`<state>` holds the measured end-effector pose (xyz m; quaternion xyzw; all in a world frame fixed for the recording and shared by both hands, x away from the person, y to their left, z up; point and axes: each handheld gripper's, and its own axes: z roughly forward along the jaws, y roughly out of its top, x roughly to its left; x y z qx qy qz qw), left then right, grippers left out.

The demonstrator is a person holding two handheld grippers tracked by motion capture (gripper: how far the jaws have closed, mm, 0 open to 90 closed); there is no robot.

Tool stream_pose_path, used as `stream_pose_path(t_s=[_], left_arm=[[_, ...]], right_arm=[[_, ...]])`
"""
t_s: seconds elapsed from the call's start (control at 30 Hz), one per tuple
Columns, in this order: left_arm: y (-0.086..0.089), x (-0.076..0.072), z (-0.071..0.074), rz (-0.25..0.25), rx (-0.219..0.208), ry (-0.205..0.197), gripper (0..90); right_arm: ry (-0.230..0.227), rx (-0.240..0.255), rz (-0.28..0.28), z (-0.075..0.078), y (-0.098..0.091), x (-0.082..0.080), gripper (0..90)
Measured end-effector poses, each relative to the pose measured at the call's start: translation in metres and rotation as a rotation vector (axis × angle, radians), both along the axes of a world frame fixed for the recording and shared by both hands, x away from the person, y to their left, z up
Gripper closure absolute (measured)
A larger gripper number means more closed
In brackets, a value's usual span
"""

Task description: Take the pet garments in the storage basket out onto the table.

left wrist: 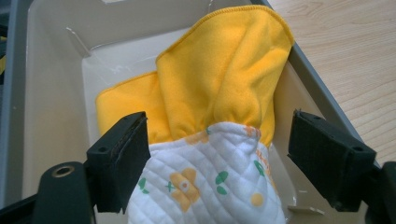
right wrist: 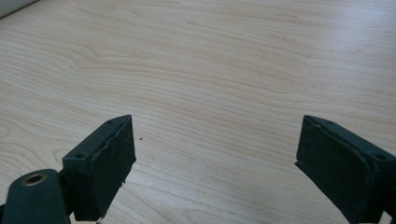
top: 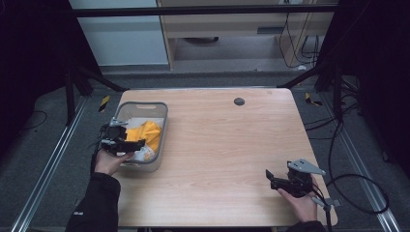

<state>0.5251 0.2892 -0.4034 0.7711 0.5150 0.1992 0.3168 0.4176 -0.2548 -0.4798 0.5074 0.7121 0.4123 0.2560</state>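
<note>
A: Fig. 1, progress. From my remote seat I read the work as taking cloths out of the grey bin (top: 162, 126), which sits at about nine o'clock on the table (top: 217, 145). Nothing has left it: the yellow cloth (left wrist: 219, 70) lies draped against the bin's wall, and the white quilted cloth (left wrist: 205, 182), printed with flowers, lies on top of its near end. No cloth lies on the tabletop.

B: And the left gripper (left wrist: 217, 158)?

A: Its jaws stand wide, one on each side of the quilted cloth. The left pad (left wrist: 126, 158) looks to brush the fabric, the other stands clear, so I judge nothing gripped. The pick, lift and setting down all remain.

B: Pose?

A: In the high view the left hand (top: 109, 159) holds its gripper over the bin's near rim, jaws pointing toward three o'clock and tipped down into it. The right gripper (right wrist: 215, 163) sits at five o'clock, jaws wide apart and empty above bare wood, pointing toward nine o'clock.
</note>
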Motion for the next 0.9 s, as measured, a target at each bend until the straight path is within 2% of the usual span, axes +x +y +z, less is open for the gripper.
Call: stream_pose_path(t_s=[0.5, 0.67, 0.9], left_arm=[[-0.006, 0.007, -0.013, -0.012, 0.025, 0.032, 26.5], [-0.007, 0.01, -0.018, -0.013, 0.038, 0.055, 28.1], [-0.007, 0.012, -0.023, -0.01, 0.035, 0.074, 32.7]], right_arm=[[0.007, -0.007, 0.007, -0.001, 0.0, 0.001, 11.5], [0.011, -0.006, 0.008, -0.001, 0.001, 0.001, 11.5], [0.014, -0.012, 0.013, -0.002, 0.001, 0.002, 11.3]])
